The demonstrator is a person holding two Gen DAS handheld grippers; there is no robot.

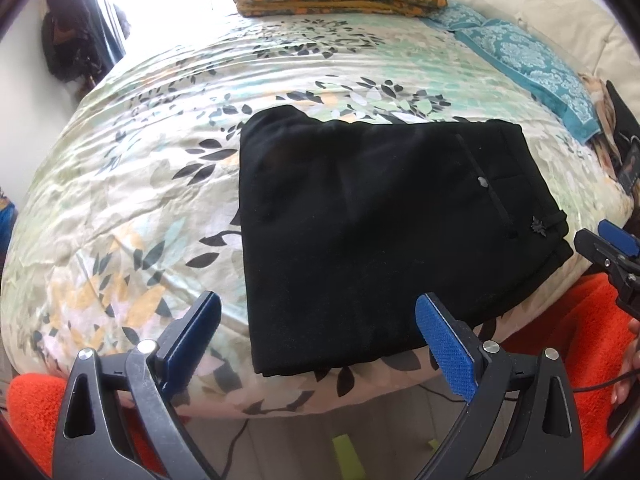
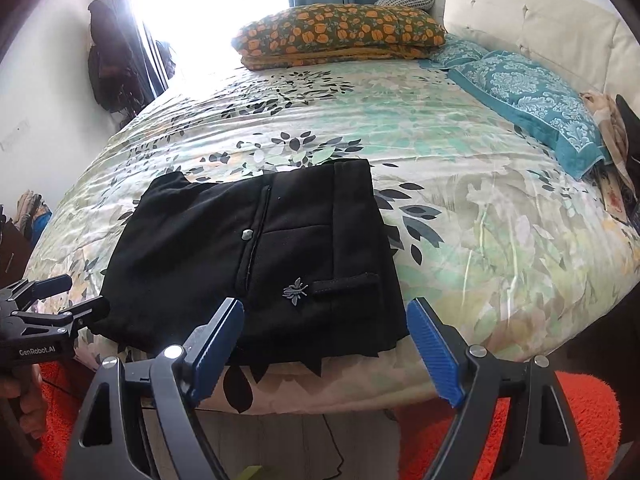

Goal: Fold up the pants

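The black pants (image 1: pixel 360 220) lie folded into a flat rectangle near the front edge of the bed (image 1: pixel 140 200). The waistband with a belt loop and a small metal bee pin (image 2: pixel 295 291) points right. My left gripper (image 1: pixel 320 320) is open and empty, hovering just in front of the pants' near edge. My right gripper (image 2: pixel 326 328) is open and empty, just in front of the waistband end of the pants (image 2: pixel 248 256). The right gripper also shows at the right edge of the left wrist view (image 1: pixel 604 248), and the left gripper at the left edge of the right wrist view (image 2: pixel 60 296).
The bed has a leaf-patterned cover (image 2: pixel 460 200). A folded orange-flowered blanket (image 2: pixel 340 36) lies at the far end, teal pillows (image 2: pixel 532 96) by the cream headboard (image 2: pixel 540 24). An orange rug (image 2: pixel 560 432) and cables lie on the floor below.
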